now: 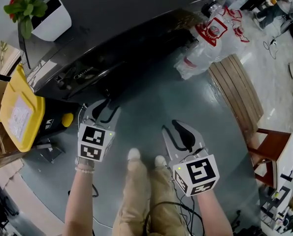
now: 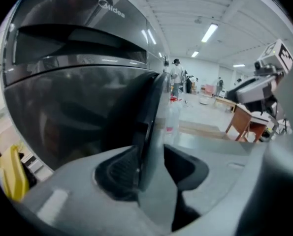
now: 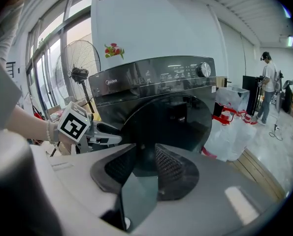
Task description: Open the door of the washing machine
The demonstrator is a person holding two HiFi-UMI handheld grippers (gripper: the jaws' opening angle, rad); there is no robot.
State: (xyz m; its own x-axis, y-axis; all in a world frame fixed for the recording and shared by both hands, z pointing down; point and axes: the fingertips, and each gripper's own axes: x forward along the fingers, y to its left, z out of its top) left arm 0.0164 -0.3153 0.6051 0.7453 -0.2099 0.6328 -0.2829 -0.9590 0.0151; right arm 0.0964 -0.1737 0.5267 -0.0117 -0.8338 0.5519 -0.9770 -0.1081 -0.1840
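A dark Midea washing machine [image 1: 112,38] [image 3: 156,82] stands in front of me, with a round dark glass door [image 3: 176,122]. My left gripper [image 1: 101,109] [image 2: 151,163] is at the door's left edge. The door's rim [image 2: 151,112] stands between its jaws, close against the left pad [image 2: 121,168], with a gap on the right side. In the right gripper view the left gripper [image 3: 104,134] reaches in beside the door. My right gripper [image 1: 178,132] [image 3: 145,154] hangs over the floor a little back from the machine, open, nothing between its jaws.
A white pot with a plant [image 1: 50,18] sits on the machine's top. A yellow-lidded bin [image 1: 18,112] stands to its left, plastic bags [image 1: 210,38] and a wooden pallet [image 1: 237,92] to its right. A standing fan [image 3: 80,68] is behind. People stand far off [image 3: 269,82].
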